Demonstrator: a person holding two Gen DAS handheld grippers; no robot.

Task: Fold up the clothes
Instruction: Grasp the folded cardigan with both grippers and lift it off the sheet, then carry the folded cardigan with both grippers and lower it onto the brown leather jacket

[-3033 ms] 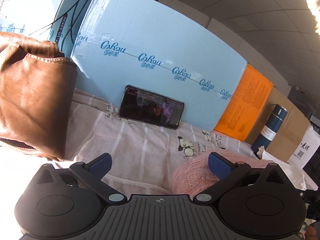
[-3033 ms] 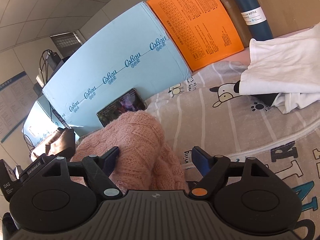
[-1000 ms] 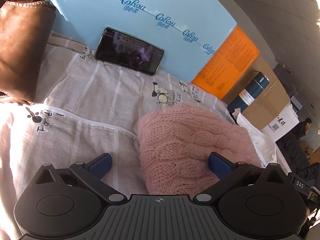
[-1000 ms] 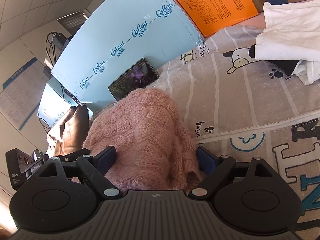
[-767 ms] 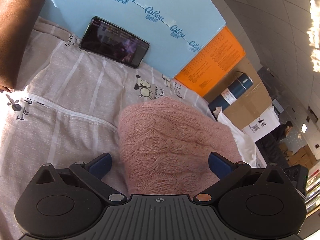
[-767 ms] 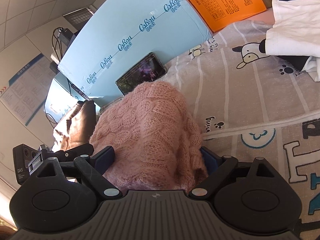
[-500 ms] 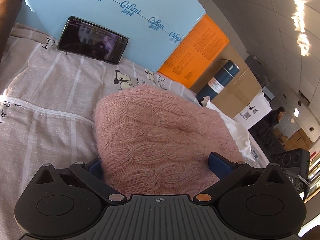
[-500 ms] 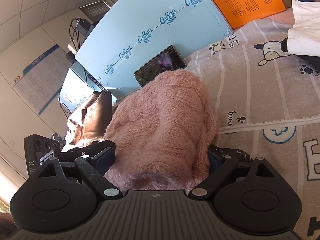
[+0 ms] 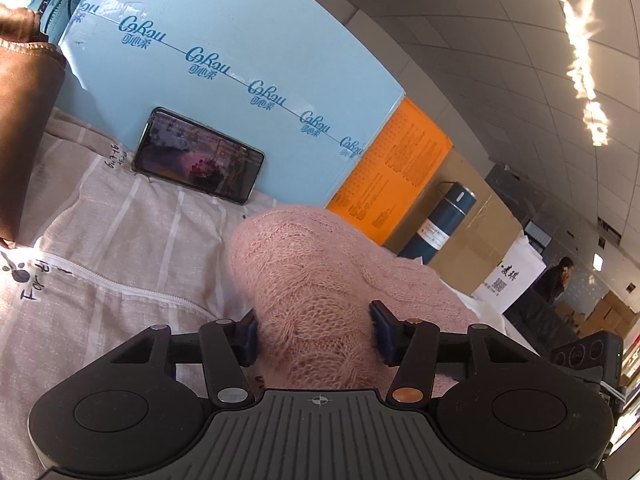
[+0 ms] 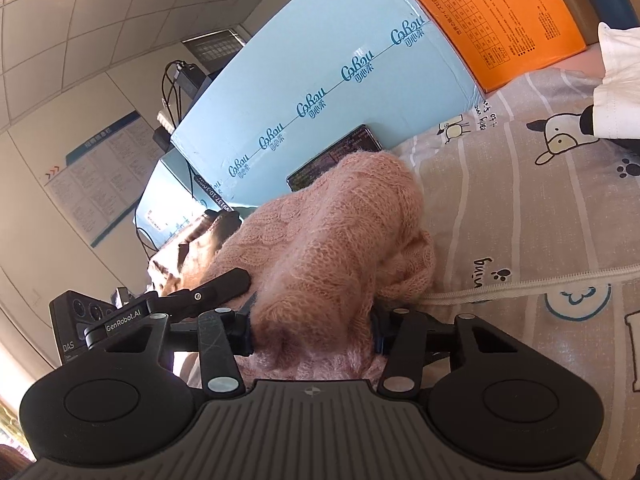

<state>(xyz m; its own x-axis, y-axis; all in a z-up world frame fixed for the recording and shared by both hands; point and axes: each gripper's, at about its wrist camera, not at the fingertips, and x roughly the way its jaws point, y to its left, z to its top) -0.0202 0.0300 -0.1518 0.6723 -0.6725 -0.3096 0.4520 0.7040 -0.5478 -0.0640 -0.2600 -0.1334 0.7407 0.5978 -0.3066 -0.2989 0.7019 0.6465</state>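
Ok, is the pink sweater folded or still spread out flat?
Not spread flat: the pink sweater is bunched into a thick mound, with the left gripper and right gripper each shut on it. A neat fold: cannot tell.

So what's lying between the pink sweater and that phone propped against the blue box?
Only bare striped bedsheet separates the pink sweater and phone, seen from the left wrist.

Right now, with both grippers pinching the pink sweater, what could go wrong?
1. The left gripper and right gripper each squeeze a thick bunch of the loose-knit pink sweater; the yarn may snag or stretch.
2. The phone leans on the blue box just behind; swinging fabric could topple it.
3. The bunched grip may fold unevenly.
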